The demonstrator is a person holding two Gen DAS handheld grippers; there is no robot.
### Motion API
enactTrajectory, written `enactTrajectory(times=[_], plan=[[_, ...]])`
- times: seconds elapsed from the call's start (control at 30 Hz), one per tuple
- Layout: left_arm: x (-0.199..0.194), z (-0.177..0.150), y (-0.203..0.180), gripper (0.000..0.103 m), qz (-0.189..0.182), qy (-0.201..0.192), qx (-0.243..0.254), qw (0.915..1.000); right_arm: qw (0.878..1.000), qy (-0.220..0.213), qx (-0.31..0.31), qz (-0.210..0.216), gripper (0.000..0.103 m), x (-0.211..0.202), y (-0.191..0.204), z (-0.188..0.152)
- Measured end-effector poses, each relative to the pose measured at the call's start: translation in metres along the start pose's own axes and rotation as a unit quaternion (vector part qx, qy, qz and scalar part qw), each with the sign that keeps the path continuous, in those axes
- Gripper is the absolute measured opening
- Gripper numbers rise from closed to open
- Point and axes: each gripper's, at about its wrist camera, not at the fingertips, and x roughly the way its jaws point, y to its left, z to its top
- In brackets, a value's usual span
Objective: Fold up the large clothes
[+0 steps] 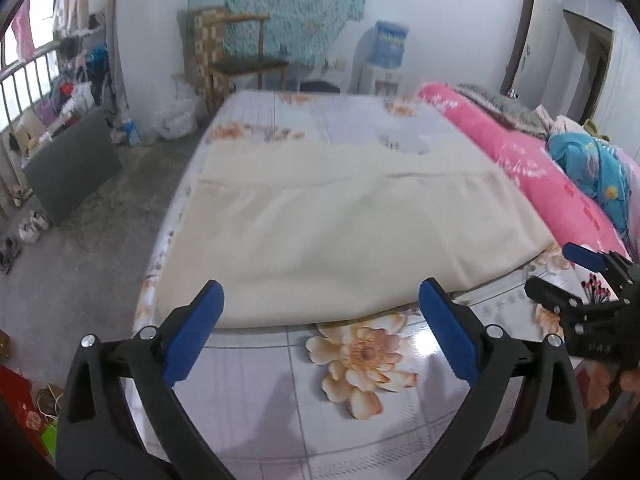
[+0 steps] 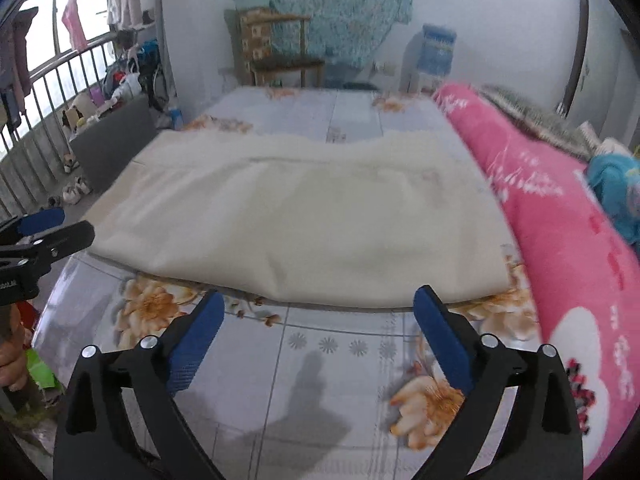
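Lying flat across the floral-printed bed, long axis crosswise: large cream folded cloth, near hem just ahead of left gripper and right gripper, both wide, empty.

white walls, grey concrete floor, wooden chair against far wall, railed window admitting daylight

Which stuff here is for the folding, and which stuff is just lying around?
For the folding:
cream cloth
left gripper, open, holding nothing
right gripper, open, holding nothing

Just lying around:
pink quilt
wooden chair
water dispenser
shoes on the floor
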Motion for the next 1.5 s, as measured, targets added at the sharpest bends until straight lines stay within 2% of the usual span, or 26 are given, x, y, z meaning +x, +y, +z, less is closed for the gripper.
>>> enactTrajectory(times=[0.13, 0.2, 0.27, 0.4, 0.53, 0.63, 0.77, 1.1, 1.5], plan=[[-0.02, 0.003, -0.011, 0.095, 0.032, -0.02, -0.003, 0.9993, 0.999, -0.044, 0.013, -0.008, 0.097, -0.032, 0.004, -0.005], [-0.022, 0.006, -0.016, 0.095, 0.053, -0.031, -0.012, 0.998, 0.998, -0.048, 0.025, -0.01, 0.097, -0.037, 0.001, -0.007], [-0.022, 0.005, -0.019, 0.095, 0.069, -0.024, -0.021, 0.9971, 0.999, -0.028, 0.036, -0.011, 0.097, -0.033, -0.002, -0.007], [-0.01, 0.002, -0.017, 0.095, 0.098, 0.015, -0.047, 0.994, 0.998, 0.013, 0.057, -0.017, 0.097, -0.021, -0.005, -0.006], [-0.001, -0.003, -0.019, 0.095, 0.107, 0.056, -0.058, 0.991, 0.996, 0.046, 0.072, -0.019, 0.097, -0.006, -0.007, -0.006], [0.007, -0.006, -0.019, 0.095, 0.106, 0.082, -0.063, 0.989, 0.994, 0.068, 0.085, -0.012, 0.097, 0.003, -0.007, -0.007], [0.012, -0.009, -0.021, 0.095, 0.117, 0.097, -0.056, 0.9868, 0.994, 0.08, 0.079, -0.01, 0.097, 0.009, -0.001, -0.01], [0.018, -0.014, -0.032, 0.095, 0.114, 0.112, -0.033, 0.9866, 0.993, 0.092, 0.069, -0.014, 0.097, 0.014, 0.006, -0.01], [0.019, -0.015, -0.032, 0.095, 0.101, 0.117, -0.039, 0.9872, 0.993, 0.098, 0.067, -0.019, 0.097, 0.014, 0.007, -0.01]])
